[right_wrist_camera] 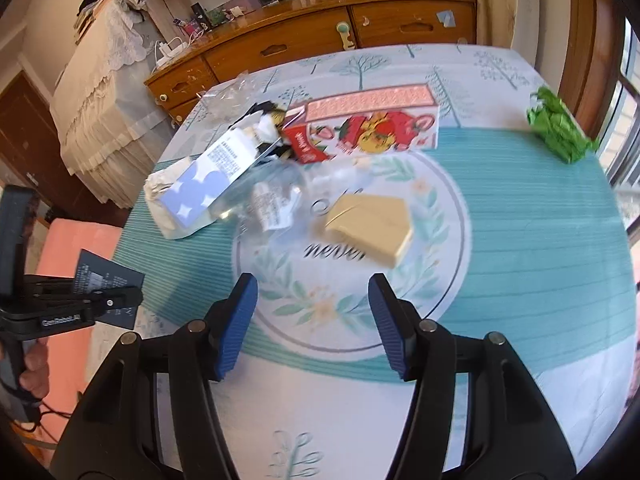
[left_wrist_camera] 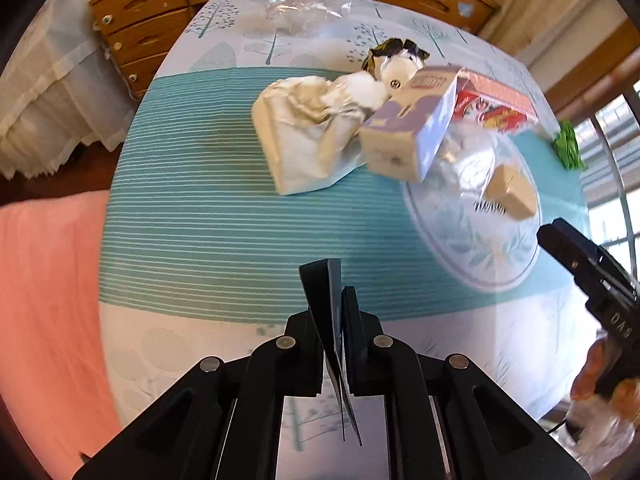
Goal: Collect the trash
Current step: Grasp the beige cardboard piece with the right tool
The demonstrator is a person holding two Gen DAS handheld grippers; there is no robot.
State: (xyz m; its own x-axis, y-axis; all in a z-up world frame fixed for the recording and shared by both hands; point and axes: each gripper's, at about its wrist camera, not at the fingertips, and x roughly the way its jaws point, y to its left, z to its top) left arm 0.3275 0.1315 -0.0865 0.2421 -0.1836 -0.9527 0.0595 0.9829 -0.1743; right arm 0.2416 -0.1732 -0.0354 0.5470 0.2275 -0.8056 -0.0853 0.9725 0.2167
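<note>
Two grippers we observe: left gripper (left_wrist_camera: 338, 300) clamped on a thin dark-blue printed card (right_wrist_camera: 107, 288); right gripper (right_wrist_camera: 314, 312) jaws wide apart, empty, above the bench (right_wrist_camera: 520, 240).

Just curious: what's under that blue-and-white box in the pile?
The blue-and-white box leans on a crumpled cream paper bag and clear plastic wrap. Anything beneath those stays hidden.
</note>
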